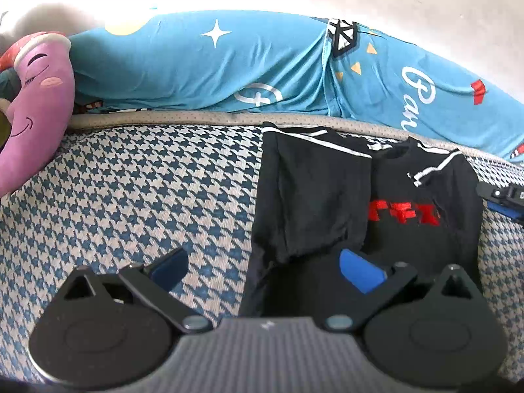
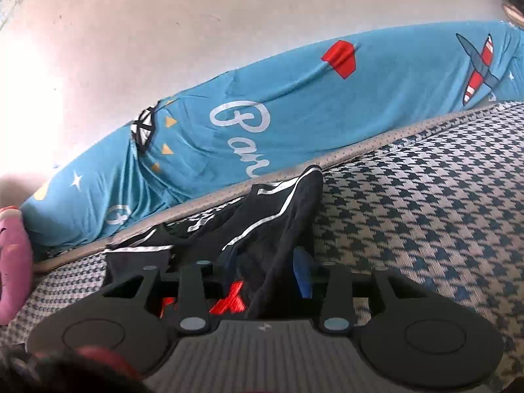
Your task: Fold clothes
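A black shirt [image 1: 327, 196] with white stripes and red lettering lies on the houndstooth bed cover [image 1: 131, 196], its left sleeve folded in over the body. My left gripper [image 1: 265, 271] is open above the shirt's lower left edge, one blue finger [image 1: 360, 275] over the cloth and the other over the cover. At the shirt's right edge is my right gripper [image 2: 267, 265], shut on a raised fold of the black shirt [image 2: 281, 222]. The right gripper [image 1: 501, 198] also shows at the right edge of the left wrist view.
A blue printed pillow [image 1: 229, 65] runs along the back against a pale wall [image 2: 163, 32]. A purple plush toy [image 1: 32, 104] lies at the far left. Houndstooth cover [image 2: 425, 213] stretches to the right of the shirt.
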{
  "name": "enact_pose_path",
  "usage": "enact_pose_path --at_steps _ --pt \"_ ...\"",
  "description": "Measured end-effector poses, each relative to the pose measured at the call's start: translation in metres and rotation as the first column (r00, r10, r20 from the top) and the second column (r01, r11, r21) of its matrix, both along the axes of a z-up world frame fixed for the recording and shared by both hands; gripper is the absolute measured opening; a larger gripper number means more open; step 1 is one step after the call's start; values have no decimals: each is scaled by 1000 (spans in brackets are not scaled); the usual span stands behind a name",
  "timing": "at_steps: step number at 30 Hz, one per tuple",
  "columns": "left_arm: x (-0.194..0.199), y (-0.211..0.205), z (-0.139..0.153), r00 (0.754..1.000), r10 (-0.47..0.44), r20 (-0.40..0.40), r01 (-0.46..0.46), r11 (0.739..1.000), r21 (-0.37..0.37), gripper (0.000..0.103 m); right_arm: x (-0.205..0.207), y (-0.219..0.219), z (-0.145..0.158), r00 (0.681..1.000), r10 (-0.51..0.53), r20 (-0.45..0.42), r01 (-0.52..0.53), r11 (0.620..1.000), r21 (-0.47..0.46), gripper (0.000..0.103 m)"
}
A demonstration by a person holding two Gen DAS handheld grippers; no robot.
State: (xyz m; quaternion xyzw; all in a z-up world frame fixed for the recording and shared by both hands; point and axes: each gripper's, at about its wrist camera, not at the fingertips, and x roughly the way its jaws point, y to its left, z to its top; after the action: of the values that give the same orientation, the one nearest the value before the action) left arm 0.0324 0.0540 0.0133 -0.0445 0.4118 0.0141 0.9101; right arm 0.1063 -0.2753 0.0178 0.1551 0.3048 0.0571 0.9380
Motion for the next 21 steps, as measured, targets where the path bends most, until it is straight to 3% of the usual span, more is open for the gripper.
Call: enact_pose_path --at_steps 11,14,21 --pt "1 -2 -5 999 -23 -25 24 999 25 103 33 -2 -22 1000 -14 -20 12 998 -62 38" --pt "-1 -1 -6 999 -21 -25 22 999 29 103 35 -3 -25 1000 -7 -23 6 998 -56 20" --pt "-3 9 -7 1000 2 -28 -1 1000 25 103 34 8 -23 1000 -5 -5 4 998 -59 8"
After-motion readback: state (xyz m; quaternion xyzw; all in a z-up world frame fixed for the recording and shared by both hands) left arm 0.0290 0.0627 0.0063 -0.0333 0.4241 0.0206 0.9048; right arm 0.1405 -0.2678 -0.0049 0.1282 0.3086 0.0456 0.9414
